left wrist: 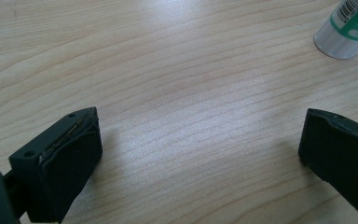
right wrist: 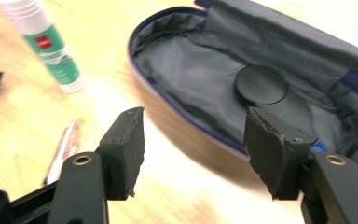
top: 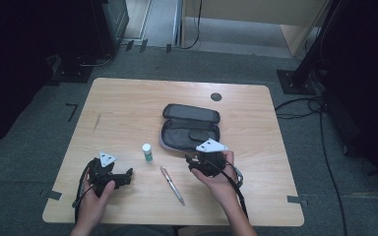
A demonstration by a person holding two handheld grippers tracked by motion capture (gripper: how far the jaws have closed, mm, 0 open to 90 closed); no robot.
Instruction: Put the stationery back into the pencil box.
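Right gripper view: right gripper [right wrist: 193, 140], jaws spread and holding nothing, near rim of unzipped pencil case [right wrist: 200, 88]; glue stick [right wrist: 51, 46] standing and pen [right wrist: 63, 147] lying to its left. Left gripper [left wrist: 198, 154], jaws spread, empty, above table [left wrist: 168, 70].

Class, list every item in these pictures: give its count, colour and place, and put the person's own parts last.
Table: one, light wood, centre.
Case: one, dark, unzipped and open, mid-table.
Glue stick: one, white and green, upright, left of case.
Pen: one, silvery, lying near front edge.
Round cap: one, dark, in the tabletop near far edge.
Left gripper: one, black, open, low over table.
Right gripper: one, black, open, beside case.
Hands: two, holding grippers.
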